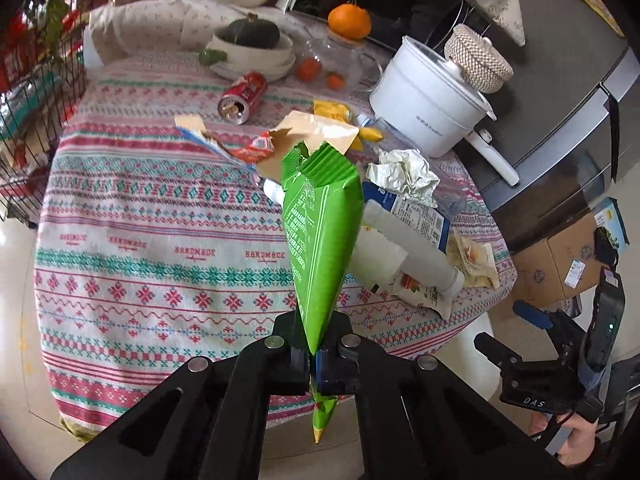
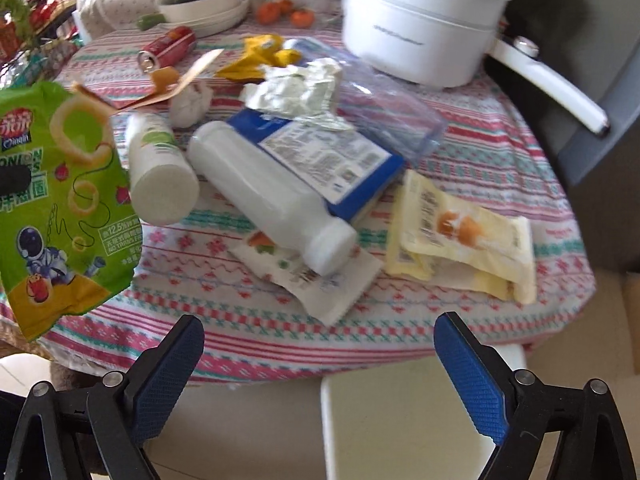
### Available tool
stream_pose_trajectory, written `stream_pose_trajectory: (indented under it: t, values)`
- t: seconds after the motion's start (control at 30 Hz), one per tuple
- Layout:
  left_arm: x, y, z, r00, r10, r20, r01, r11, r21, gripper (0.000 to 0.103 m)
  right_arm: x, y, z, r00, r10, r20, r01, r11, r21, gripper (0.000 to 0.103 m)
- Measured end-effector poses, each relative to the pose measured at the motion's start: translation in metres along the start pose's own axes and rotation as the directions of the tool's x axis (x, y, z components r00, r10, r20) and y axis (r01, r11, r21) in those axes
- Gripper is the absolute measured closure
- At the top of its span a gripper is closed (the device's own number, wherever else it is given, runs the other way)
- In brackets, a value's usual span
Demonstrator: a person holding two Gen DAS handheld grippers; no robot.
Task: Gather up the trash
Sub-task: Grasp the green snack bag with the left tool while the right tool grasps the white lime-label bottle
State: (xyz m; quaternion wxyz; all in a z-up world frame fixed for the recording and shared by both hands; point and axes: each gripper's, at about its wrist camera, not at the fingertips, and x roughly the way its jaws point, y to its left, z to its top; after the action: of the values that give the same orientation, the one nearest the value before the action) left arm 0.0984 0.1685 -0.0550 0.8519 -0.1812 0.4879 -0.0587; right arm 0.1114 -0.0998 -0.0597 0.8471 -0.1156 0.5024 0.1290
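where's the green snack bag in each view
Left wrist: green snack bag at centre, seen edge-on, pinched in the left gripper.
Right wrist: far left, printed front showing, lifted off the table.
Shared landmark: white pot.

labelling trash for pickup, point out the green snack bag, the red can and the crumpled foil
green snack bag (image 1: 316, 240), left wrist view, middle of its back panel
red can (image 1: 243, 97), left wrist view, its side
crumpled foil (image 2: 294, 90), right wrist view, its centre

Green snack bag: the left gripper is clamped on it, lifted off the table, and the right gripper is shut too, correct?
Not quite. The left gripper is clamped on the green snack bag, but the right gripper is open and empty, as the right wrist view shows.
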Motion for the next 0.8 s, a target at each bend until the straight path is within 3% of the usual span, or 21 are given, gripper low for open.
stream_pose_trajectory:
  t: [0.23,0.5,0.6,0.73,0.8]
  values:
    - [-0.044,0.031,-0.001,0.993,0.044,0.108,-0.047,0.998,0.033,0.103,0.023,0.025,0.019,0.992,0.121,-0.048,-0.121,0.993,-0.002,0.016]
    - [-0.052,0.071,0.006,0.991,0.061,0.123,-0.058,0.998,-0.028,0.103,0.064,0.077,0.072,0.95,0.291,-0.112,-0.289,0.957,0.035,0.027]
    - [-0.053,0.077,0.007,0.988,0.081,0.133,-0.076,0.996,-0.04,0.103,0.09,0.095,0.09,0.949,0.278,-0.146,-0.274,0.961,0.045,0.03]
    - [-0.049,0.081,0.007,0.99,0.065,0.122,-0.058,0.997,-0.055,0.103,0.12,0.108,0.096,0.944,0.255,-0.209,-0.246,0.967,0.067,0.044]
    - [-0.05,0.079,0.007,0.991,0.057,0.124,-0.051,0.997,-0.052,0.103,0.128,0.114,0.094,0.943,0.246,-0.222,-0.235,0.969,0.075,0.044]
